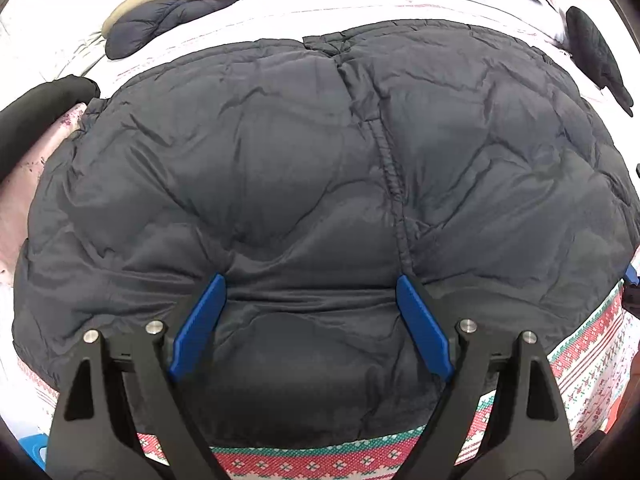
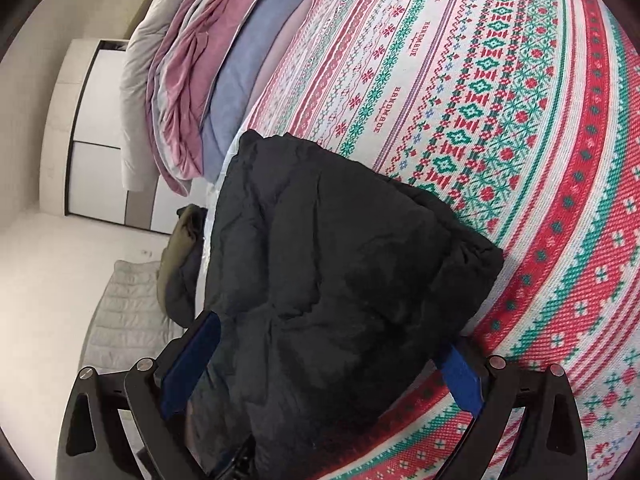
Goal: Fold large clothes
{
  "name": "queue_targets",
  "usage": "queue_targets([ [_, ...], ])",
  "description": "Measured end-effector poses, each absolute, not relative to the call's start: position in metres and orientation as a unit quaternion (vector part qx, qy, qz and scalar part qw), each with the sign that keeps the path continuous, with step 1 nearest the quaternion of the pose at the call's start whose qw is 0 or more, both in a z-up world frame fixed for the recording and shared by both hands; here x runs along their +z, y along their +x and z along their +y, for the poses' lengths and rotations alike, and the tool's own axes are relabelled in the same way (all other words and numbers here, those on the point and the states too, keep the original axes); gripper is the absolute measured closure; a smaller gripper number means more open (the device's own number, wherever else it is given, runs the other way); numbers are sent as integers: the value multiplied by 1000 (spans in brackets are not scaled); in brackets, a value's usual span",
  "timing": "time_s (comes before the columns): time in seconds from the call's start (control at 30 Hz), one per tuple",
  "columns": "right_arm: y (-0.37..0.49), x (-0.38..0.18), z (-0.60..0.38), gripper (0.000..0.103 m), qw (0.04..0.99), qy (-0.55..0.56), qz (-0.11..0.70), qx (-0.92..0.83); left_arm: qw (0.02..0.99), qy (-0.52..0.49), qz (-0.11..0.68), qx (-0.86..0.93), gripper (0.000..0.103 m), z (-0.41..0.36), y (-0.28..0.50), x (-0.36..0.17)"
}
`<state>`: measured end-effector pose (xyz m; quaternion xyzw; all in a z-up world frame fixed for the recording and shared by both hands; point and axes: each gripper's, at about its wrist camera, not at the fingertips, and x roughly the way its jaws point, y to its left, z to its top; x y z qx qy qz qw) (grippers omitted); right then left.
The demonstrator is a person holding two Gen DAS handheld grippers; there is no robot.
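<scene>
With the dark puffer jacket (image 1: 320, 184) lying folded on the patterned bedspread (image 2: 500, 120), I press my spread-open left gripper (image 1: 312, 292) and right gripper (image 2: 332, 344) over it, probably flattening before another fold.

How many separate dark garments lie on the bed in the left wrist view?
4: the large puffer jacket in front, a navy-and-tan bundle far left, a black piece at the left edge, a black item far right. Others may be hidden.
</scene>
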<state>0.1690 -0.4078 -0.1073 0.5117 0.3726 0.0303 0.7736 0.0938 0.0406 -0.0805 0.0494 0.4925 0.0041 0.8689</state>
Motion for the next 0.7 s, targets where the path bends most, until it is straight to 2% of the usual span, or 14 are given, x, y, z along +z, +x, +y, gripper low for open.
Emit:
queue_targets([
  [0.17,181,-112,-392,3,757,526,377,88,869,49,493,5,16,38,92,-82],
  [0.33,181,-112,-389,15,761,527,372,63,869,50,492,5,16,38,92,-82],
  [0.4,180,-114,-391,39,761,532,367,58,870,50,491,5,16,37,91,-81],
  [0.43,178,-115,-393,47,761,532,368,51,870,50,491,5,16,37,91,-81],
  [0.47,175,-117,-394,61,760,531,370,47,870,49,491,5,16,36,91,-81],
  [0.5,174,-117,-395,71,761,530,371,46,870,49,491,4,16,37,91,-80],
  [0.6,170,-104,-393,83,779,511,358,56,870,46,491,1,16,36,90,-78],
  [0.7,169,-68,-374,87,838,430,332,45,871,44,489,-4,16,36,89,-76],
])
